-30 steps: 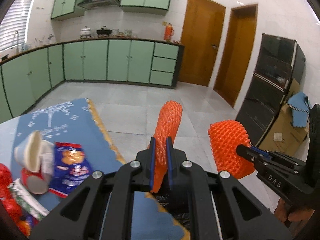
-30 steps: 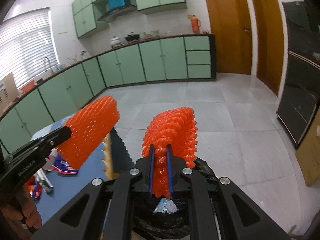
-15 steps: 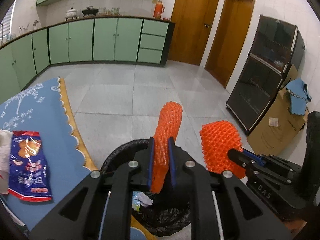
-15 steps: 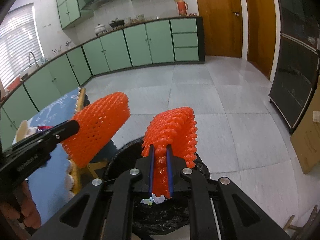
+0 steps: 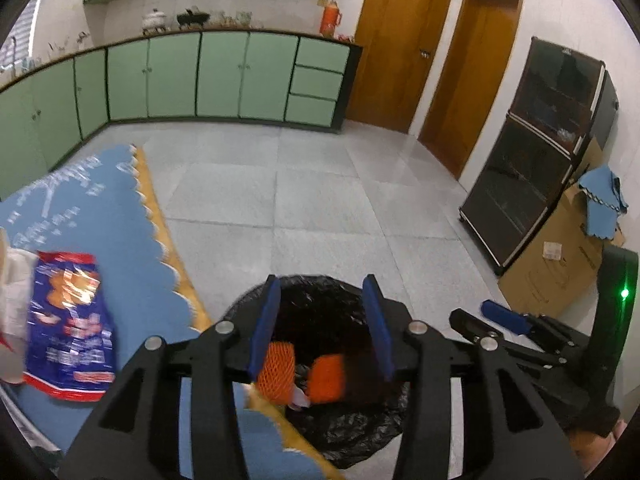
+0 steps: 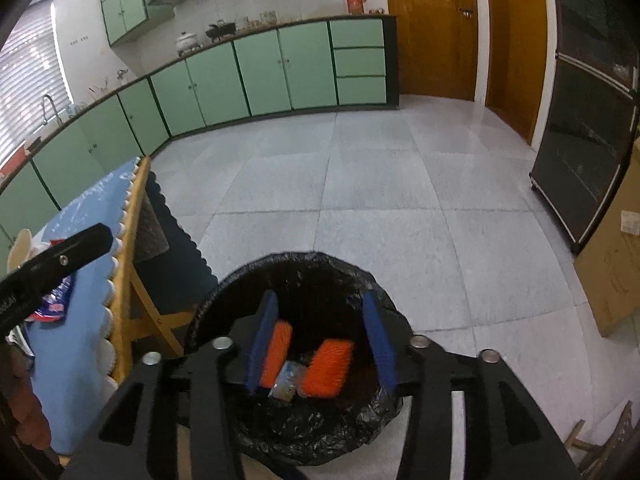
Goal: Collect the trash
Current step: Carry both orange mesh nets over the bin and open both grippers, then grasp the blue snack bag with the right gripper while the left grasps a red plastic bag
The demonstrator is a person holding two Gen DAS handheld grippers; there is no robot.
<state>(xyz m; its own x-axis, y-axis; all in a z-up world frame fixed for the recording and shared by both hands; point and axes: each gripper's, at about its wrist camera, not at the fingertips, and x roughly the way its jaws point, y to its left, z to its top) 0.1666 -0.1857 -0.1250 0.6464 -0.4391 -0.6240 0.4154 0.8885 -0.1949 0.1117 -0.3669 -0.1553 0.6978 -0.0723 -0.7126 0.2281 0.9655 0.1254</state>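
Black bin liner (image 6: pixel 356 276) gapes beside the blue tabletop's (image 5: pixel 132 240) scalloped edge, two orange foam nets (image 6: pixel 326 368) inside. Both left gripper (image 5: pixel 324 326) and right gripper (image 6: pixel 322 340) spread wide, empty. Snack packet (image 5: pixel 70 324) lies on the tabletop.

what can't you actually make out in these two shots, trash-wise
- Bin contents: in both views the open gripper bodies cover the lower part, so only two orange foam nets and one small wrapper show.
- Blue snack bag: print is motion-blurred in the left wrist view.
- Trash beside that bag: cut off by the left edge of the left wrist view.
- Table trash in the right wrist view: mostly hidden behind the left gripper's finger.
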